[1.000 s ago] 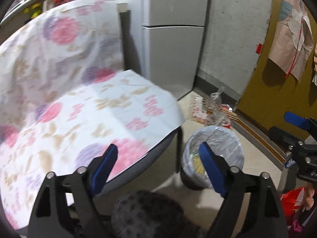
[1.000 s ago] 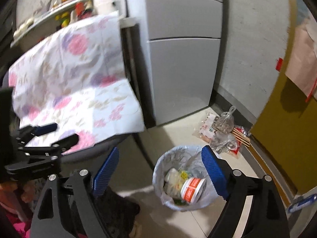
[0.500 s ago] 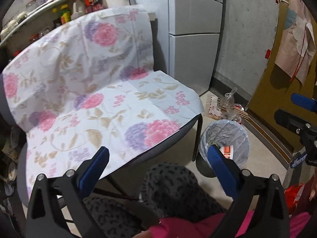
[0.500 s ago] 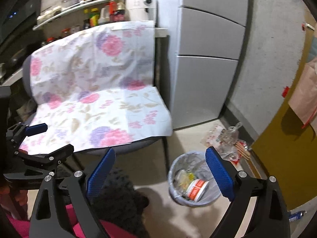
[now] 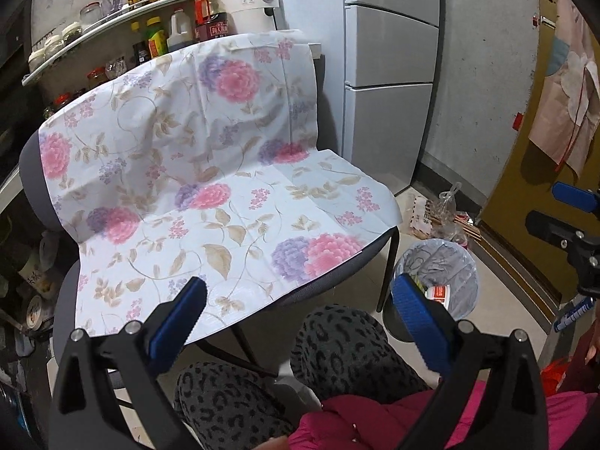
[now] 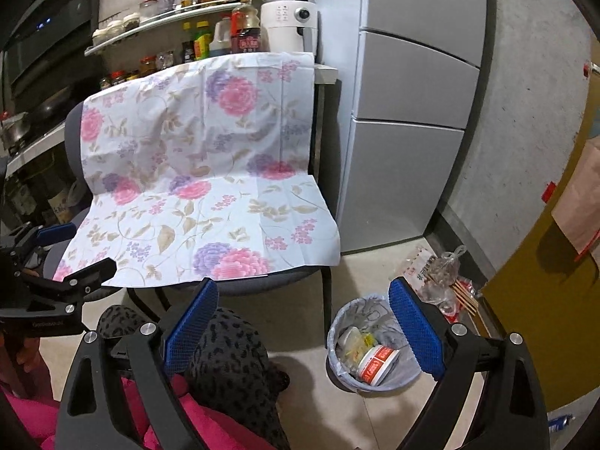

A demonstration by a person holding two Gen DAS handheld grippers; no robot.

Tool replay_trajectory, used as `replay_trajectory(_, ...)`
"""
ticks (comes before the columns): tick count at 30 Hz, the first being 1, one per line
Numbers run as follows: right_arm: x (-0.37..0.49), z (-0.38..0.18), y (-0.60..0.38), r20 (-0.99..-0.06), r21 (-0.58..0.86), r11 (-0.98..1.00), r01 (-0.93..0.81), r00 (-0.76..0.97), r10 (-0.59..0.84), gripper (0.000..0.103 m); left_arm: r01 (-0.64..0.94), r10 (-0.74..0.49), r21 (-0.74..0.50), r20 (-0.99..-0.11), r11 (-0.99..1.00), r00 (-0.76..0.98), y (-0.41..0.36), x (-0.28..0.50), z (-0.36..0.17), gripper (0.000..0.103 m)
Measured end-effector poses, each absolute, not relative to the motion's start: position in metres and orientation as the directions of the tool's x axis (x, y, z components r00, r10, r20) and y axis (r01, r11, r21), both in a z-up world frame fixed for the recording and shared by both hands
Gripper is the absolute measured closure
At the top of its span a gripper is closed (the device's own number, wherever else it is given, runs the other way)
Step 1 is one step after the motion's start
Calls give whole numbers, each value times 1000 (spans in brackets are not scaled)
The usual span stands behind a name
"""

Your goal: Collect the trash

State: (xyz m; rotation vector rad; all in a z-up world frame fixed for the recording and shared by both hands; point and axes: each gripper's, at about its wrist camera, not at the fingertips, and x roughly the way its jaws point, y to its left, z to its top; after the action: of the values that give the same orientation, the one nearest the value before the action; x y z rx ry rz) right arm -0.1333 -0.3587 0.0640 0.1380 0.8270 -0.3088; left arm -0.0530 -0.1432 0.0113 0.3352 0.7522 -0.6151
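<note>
facing a chair (image 5: 375, 251) draped in a floral cloth (image 5: 210, 187); both grippers held above the person's lap, nothing between their fingers. left gripper (image 5: 300, 311) fingers spread wide, blue ribbed pads bare. right gripper (image 6: 303, 326) fingers likewise spread wide, empty.

right wrist view looks down into the trash bin (image 6: 337, 360) at 5 o'clock: a round cup with a red-and-white label (image 6: 377, 363) lying tilted inside, pale wrappers beside it, crinkled grey liner folded over the rim. left wrist view shows the same trash bin (image 5: 465, 273) at 4 o'clock, but its right finger covers part of the mouth; only a red strip of the label shows. left view alone shows the right gripper's tips at 3 o'clock; right view alone shows the left gripper at 9 o'clock.

floor litter (image 6: 442, 273) lies past the bin at 2 o'clock against the wall: a knotted clear plastic bag, printed wrappers, thin wooden sticks. apart from the bin, near it.

cloth thin, creased, its front edge hanging over the grey seat. chair leg dark metal, just beside the bin. fridge (image 6: 408, 120) smooth grey, at 1 o'clock. shelf of bottles (image 5: 157, 33) at 11 o'clock.

bare pale floor between chair leg, bin and brown door (image 6: 532, 300); leopard-print knees (image 5: 337, 345) crowd 6 o'clock.
</note>
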Motion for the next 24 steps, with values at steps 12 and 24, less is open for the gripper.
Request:
replay_trajectory(12, -133, 60, -365, -746, 2, 939, 345, 626, -228, 11, 634, -406, 71, -712, 770, 573, -147, -56, 15, 7)
replay_trajectory(24, -132, 57, -365, -745, 0, 937, 348, 625, -232, 11, 623, -405, 68, -705, 779, 583, -144, -55, 19, 7)
